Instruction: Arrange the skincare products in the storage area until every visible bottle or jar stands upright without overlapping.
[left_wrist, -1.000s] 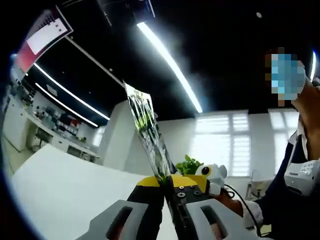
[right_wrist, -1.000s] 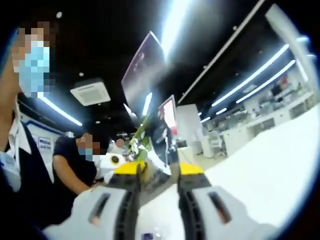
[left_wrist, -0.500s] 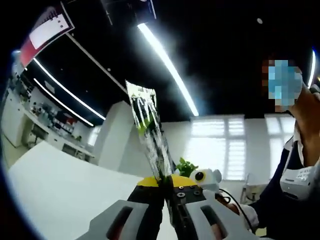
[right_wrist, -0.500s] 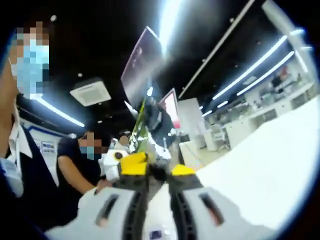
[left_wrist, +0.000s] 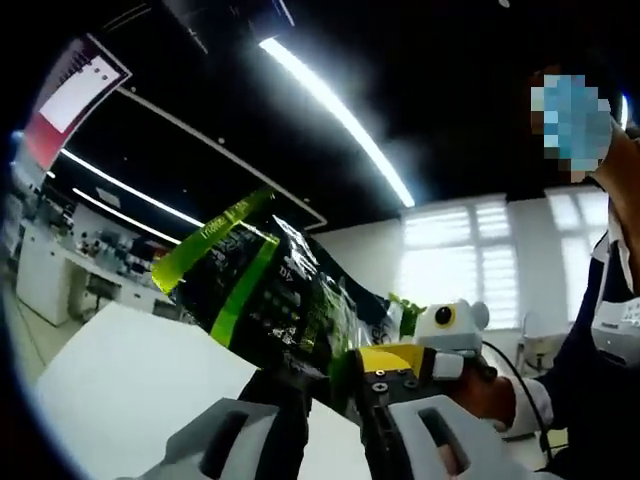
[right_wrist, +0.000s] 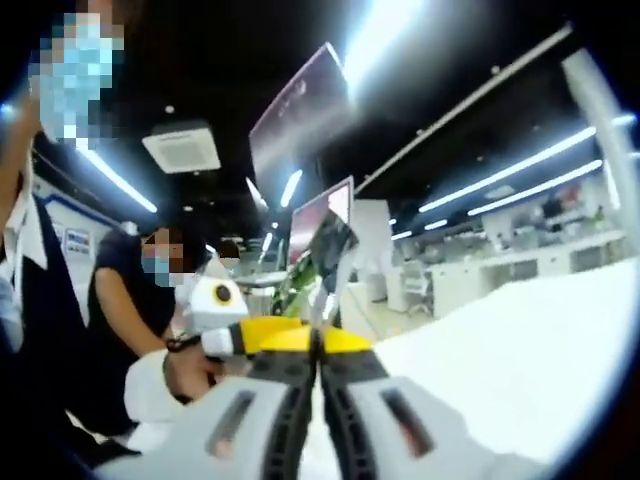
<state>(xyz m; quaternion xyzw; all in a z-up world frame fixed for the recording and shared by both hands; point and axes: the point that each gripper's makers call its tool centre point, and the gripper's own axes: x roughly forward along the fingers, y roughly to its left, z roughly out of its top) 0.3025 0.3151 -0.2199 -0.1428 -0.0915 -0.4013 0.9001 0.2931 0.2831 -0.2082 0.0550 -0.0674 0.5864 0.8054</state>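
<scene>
Glossy dark foil sachet (left_wrist: 265, 300) with lime-green bands and small pale print sits held up in the air, well above the white tabletop (left_wrist: 120, 385); in the left gripper view its broad face runs from about 10 o'clock down toward centre-bottom, tilted, and its lower edge is pinched between the left gripper (left_wrist: 335, 400) jaws, which are closed down onto it. The right gripper (left_wrist: 440, 335), white and yellow, enters that view at about 4 o'clock, just beside the sachet's right end, with a person's hand (left_wrist: 490, 392) gripping it. In the right gripper view the sachet (right_wrist: 325, 255) shows edge-on, a narrow reflective strip rising from between the right gripper (right_wrist: 318, 340) jaws; those jaws are pressed together with no visible gap, clamping its bottom edge. The left gripper (right_wrist: 225, 315) appears at 9 o'clock. A seated person in dark clothing (right_wrist: 125, 320) is at 9 o'clock behind it. Long ceiling strip lights (left_wrist: 335, 115) cross the dark ceiling; bright shuttered windows (left_wrist: 475, 260) sit at 3 o'clock in the left gripper view.
</scene>
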